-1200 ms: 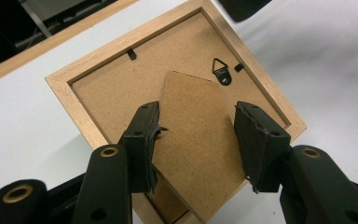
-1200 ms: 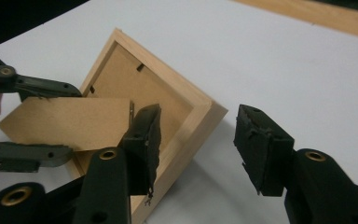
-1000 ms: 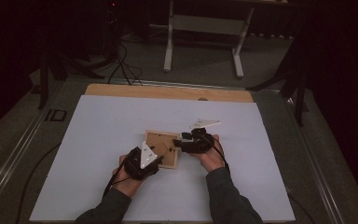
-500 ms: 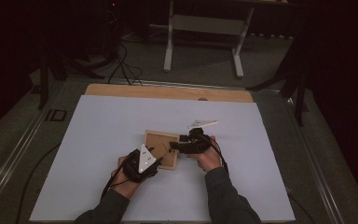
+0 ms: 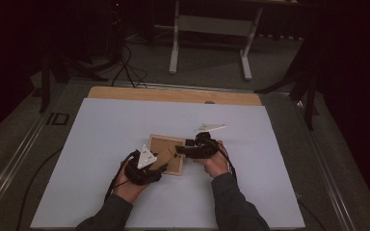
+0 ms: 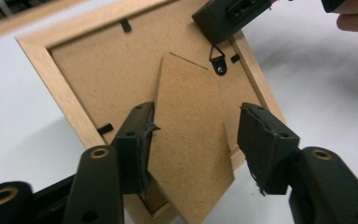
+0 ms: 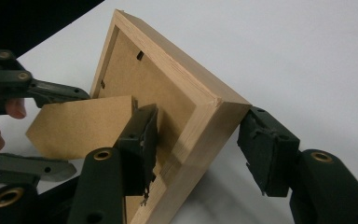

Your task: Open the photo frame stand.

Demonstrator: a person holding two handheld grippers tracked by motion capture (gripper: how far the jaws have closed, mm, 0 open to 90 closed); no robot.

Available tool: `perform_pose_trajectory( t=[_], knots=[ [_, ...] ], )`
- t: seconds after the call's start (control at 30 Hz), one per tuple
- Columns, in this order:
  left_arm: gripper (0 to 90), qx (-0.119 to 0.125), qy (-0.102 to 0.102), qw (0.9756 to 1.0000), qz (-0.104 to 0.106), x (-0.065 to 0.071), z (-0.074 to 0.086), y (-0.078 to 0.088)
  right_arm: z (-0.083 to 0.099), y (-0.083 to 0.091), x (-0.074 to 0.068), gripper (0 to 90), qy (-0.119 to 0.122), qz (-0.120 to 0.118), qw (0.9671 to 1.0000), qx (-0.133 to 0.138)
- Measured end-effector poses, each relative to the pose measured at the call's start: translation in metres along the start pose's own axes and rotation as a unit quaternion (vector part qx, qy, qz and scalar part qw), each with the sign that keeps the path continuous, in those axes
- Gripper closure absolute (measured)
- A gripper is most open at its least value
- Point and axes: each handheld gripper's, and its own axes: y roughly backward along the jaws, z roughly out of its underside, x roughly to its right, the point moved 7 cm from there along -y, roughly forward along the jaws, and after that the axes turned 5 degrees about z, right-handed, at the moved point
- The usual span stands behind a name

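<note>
A wooden picture frame rests back side up on the white table, and in both gripper views it looks tilted, with shadow under it. Its cardboard easel stand is swung up off the backing. My left gripper straddles that stand. One pad touches its edge and the other stands clear, the jaws having just been opening. My right gripper has closed a little further on a corner of the frame, one pad inside the rim and the other on the outer corner. In the high view the left gripper and the right gripper meet over the frame.
The white table sheet spreads wide on every side of the frame, with a wooden strip along its far edge. Beyond it stand white furniture legs, and cables lie on the dark floor. A metal hanger sits on the frame's back.
The left hand has shifted slightly at the frame's near edge. The right hand and the frame have stayed where they were.
</note>
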Motion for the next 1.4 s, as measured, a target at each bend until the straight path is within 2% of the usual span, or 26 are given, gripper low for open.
perform_pose_trajectory(
  t=[0.2, 0.47, 0.6, 0.7, 1.07, 1.4],
  knots=[
    [46.5, -0.006, 0.045, 0.9985, 0.03, -0.004, 0.001, 0.0, -0.001, 0.002, -0.002, 47.9, 0.008, 0.0, 1.0, 0.002],
    [51.2, -0.016, 0.073, 0.996, 0.049, -0.008, 0.003, 0.001, -0.002, 0.003, -0.005, 48.8, 0.017, 0.001, 0.9998, 0.006],
    [58.0, -0.027, 0.067, 0.9961, 0.051, -0.007, 0.004, 0.001, -0.003, 0.005, -0.006, 49.9, 0.02, -0.001, 0.9998, 0.009],
    [58.9, -0.035, 0.056, 0.9964, 0.053, -0.006, 0.004, 0.001, -0.003, 0.006, -0.007, 50.5, 0.023, -0.002, 0.9997, 0.01],
    [61.0, -0.042, 0.044, 0.9964, 0.059, -0.006, 0.002, 0.0, -0.005, 0.01, -0.008, 53.5, 0.031, -0.002, 0.9994, 0.018],
    [62.7, -0.044, 0.024, 0.9974, 0.051, -0.008, -0.001, -0.003, -0.009, 0.019, -0.008, 57.4, 0.055, 0.016, 0.9978, 0.033]
  ],
)
